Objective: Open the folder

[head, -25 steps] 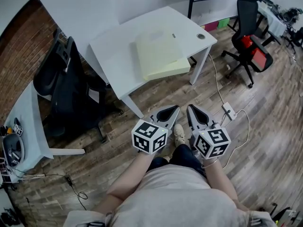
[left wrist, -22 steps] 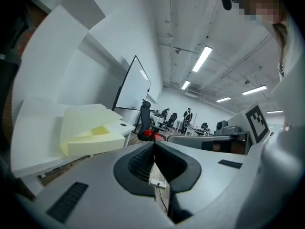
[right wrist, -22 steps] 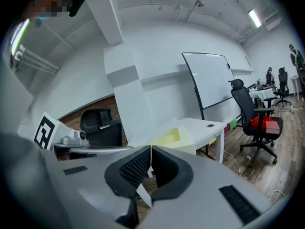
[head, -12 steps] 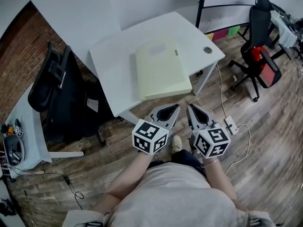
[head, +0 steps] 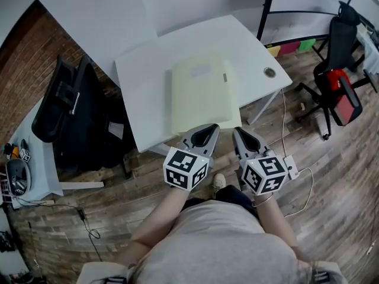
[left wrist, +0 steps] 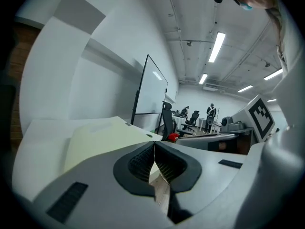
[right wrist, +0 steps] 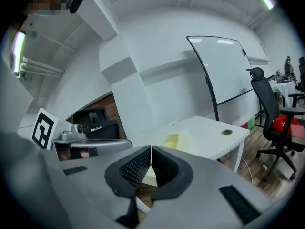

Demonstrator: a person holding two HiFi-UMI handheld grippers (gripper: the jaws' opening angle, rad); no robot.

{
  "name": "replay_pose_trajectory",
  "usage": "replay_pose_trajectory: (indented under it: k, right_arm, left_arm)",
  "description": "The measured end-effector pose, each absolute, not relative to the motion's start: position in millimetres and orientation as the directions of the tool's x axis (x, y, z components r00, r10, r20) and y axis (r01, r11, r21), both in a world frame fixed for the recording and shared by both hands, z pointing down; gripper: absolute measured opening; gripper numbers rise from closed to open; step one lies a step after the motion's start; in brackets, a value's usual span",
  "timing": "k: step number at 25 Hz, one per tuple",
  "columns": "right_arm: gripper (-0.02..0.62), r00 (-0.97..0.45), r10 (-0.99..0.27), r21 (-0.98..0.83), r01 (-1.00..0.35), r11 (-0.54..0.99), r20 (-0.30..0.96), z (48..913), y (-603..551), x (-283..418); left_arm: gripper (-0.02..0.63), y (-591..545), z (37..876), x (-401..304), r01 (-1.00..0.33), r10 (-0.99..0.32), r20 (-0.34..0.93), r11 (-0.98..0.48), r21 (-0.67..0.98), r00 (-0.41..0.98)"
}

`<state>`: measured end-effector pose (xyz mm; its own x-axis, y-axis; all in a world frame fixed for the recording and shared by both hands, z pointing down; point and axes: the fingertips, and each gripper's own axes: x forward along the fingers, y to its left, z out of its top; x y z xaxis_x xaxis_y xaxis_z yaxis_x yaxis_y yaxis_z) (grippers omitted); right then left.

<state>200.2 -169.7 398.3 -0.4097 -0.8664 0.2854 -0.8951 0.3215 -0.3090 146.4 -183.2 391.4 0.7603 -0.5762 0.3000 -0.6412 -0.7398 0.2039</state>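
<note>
A pale yellow folder (head: 204,93) lies closed and flat on the white table (head: 148,81), reaching the table's near edge. My left gripper (head: 208,129) is shut and empty, its tips at the folder's near edge. Just to the right, my right gripper (head: 237,132) is also shut and empty, over the floor in front of the table. In the left gripper view the folder (left wrist: 102,137) spreads out just beyond the left gripper (left wrist: 154,145). In the right gripper view the folder (right wrist: 178,140) lies further ahead, past the right gripper (right wrist: 151,149).
A black office chair (head: 71,111) stands left of the table, and a black and red one (head: 340,93) at the right. A power strip with cable (head: 291,165) lies on the wooden floor. A whiteboard stand (head: 269,7) rises behind the table. The table has a cable hole (head: 270,72).
Both grippers have moved forward, side by side, up to the table's near edge. The folder and table now sit closer and more central in the head view. The jaws stayed shut.
</note>
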Motion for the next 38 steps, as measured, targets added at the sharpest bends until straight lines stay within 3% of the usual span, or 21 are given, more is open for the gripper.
replay_pose_trajectory:
  k: [10, 19, 22, 33, 38]
  right_arm:
    - [0.023, -0.499, -0.800, -0.357, -0.852, 0.383, 0.332, 424.4, -191.7, 199.0]
    - [0.022, -0.534, -0.761, -0.363, -0.836, 0.411, 0.368, 439.9, -202.6, 193.4]
    - [0.023, -0.538, -0.753, -0.362, -0.835, 0.415, 0.377, 443.9, -205.9, 192.2]
    - [0.023, -0.550, -0.732, -0.366, -0.829, 0.423, 0.401, 453.2, -210.7, 189.9]
    - [0.022, -0.547, -0.733, -0.367, -0.831, 0.418, 0.404, 455.9, -209.3, 194.4]
  left_arm:
    - [0.020, -202.3, 414.9, 148.5, -0.690, -0.615, 0.385, -0.719, 0.083, 0.688]
    - [0.215, -209.1, 421.2, 149.5, -0.649, -0.627, 0.439, -0.751, -0.122, 0.643]
    - [0.239, -208.5, 429.0, 150.2, -0.613, -0.626, 0.468, -0.763, -0.205, 0.624]
    - [0.236, -215.5, 441.9, 154.9, -0.558, -0.650, 0.498, -0.755, -0.343, 0.573]
    - [0.170, -217.2, 440.3, 157.5, -0.539, -0.673, 0.491, -0.739, -0.405, 0.554]
